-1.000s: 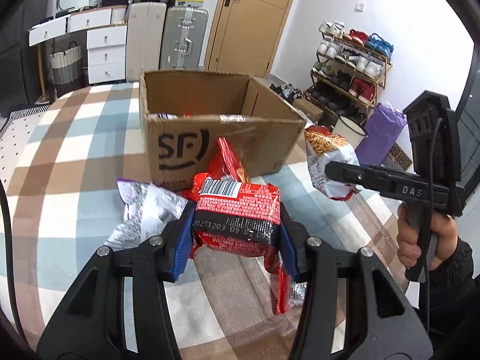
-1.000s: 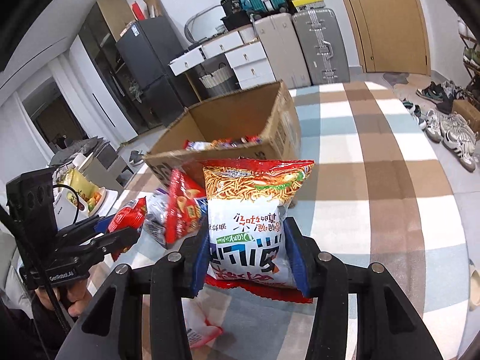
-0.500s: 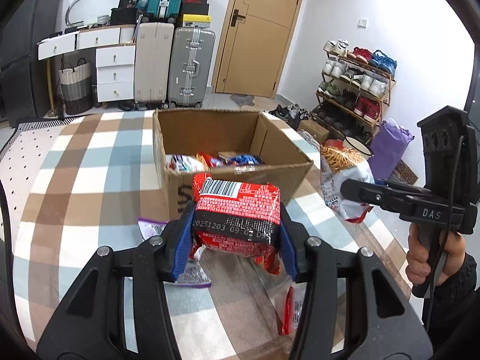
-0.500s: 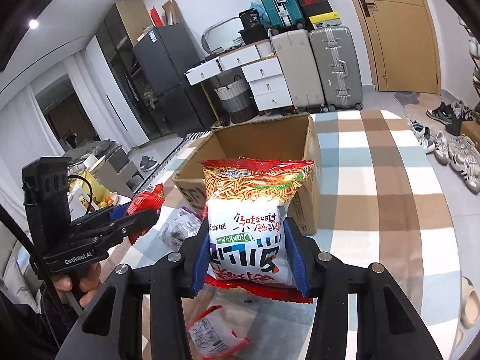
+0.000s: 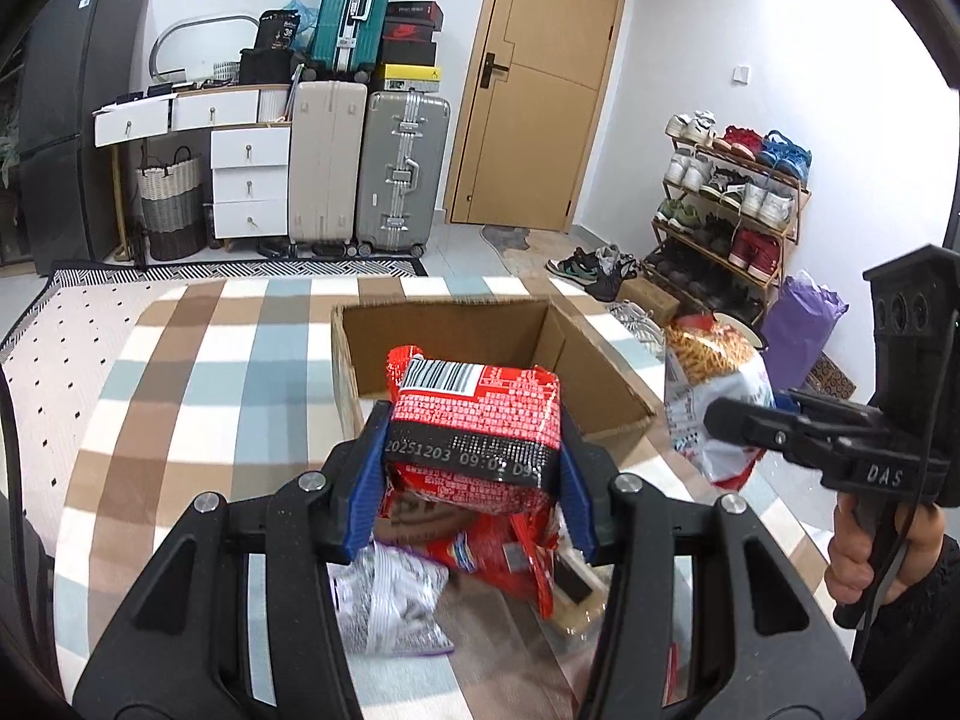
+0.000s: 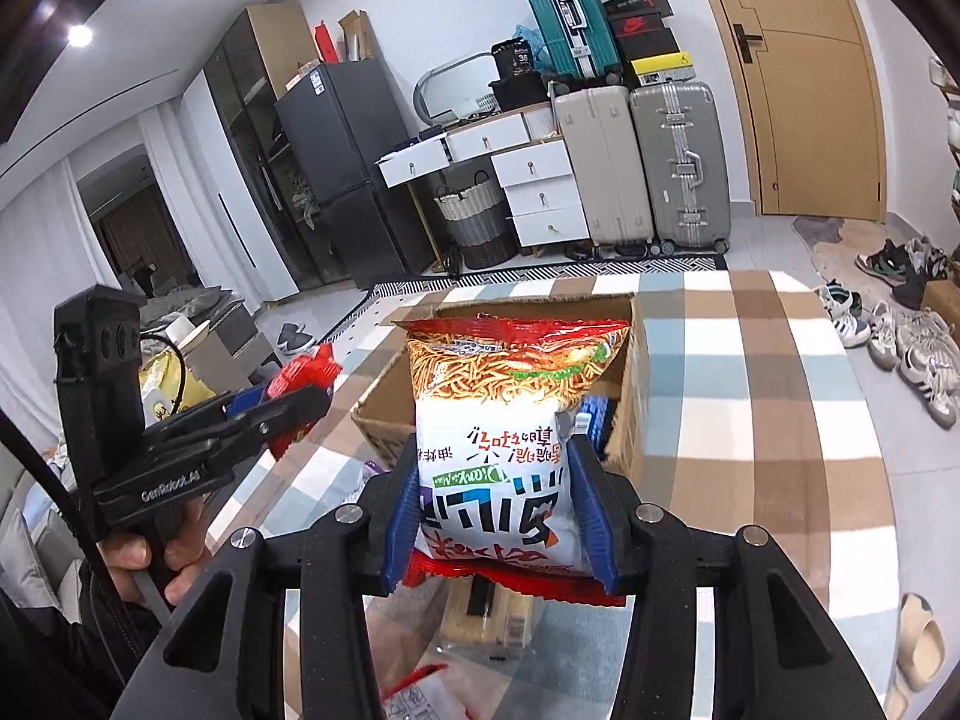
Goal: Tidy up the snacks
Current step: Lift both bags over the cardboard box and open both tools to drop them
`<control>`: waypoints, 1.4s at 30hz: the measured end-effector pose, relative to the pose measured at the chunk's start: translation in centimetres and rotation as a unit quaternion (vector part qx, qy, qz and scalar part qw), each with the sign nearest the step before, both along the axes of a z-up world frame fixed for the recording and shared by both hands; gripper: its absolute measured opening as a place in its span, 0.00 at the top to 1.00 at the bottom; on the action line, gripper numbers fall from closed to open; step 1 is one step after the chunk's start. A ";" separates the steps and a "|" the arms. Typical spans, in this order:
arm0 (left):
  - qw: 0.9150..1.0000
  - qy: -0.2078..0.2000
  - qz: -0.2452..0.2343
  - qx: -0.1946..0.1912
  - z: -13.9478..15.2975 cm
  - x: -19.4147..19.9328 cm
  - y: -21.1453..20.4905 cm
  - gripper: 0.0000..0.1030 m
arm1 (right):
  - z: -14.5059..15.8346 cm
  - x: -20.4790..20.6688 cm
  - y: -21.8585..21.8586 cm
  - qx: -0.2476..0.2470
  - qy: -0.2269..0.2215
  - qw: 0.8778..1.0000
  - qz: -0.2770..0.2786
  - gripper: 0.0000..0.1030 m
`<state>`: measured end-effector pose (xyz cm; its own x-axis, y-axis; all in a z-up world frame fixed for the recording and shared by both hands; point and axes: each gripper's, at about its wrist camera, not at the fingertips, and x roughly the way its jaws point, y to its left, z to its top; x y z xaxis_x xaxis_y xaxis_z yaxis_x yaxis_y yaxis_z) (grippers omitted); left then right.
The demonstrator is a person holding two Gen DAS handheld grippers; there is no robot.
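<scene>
1. Lift confirmed on both sides: against the earlier views, I now look down into the box from higher up, and more of its inside shows.
2. Left gripper is clamped on the red pack, pads pressing both sides; grip unchanged. The pack hangs clear of the checked cloth, just before the box's near edge.
3. Right gripper is clamped on the noodle bag, grip likewise unchanged. The bag is upright, in front of the box's near corner.
4. Loose packs remain on the cloth below: a silver bag and other wrappers at the box's near side.
5. Judgement: both items are raised enough to clear the box wall; next comes carrying them forward over the opening and releasing.
6. Risk: soft bags may sag or catch on the cardboard edge.
</scene>
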<state>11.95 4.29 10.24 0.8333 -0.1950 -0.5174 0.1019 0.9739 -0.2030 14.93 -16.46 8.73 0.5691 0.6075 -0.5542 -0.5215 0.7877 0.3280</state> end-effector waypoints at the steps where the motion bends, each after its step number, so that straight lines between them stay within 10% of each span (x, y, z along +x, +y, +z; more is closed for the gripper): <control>1: 1.000 -0.002 0.002 0.000 0.2 0.4 0.1 0.54 | 0.1 0.2 0.2 -0.001 -0.001 1.000 0.002 0.55; 16: 1.000 0.000 0.001 0.015 0.5 6.3 0.2 0.54 | 0.2 3.7 2.7 -0.013 -0.004 1.000 0.009 0.55; 42: 0.997 0.058 0.025 0.032 -7.1 15.8 0.5 0.54 | -4.0 10.3 5.6 -0.034 0.021 0.999 0.008 0.55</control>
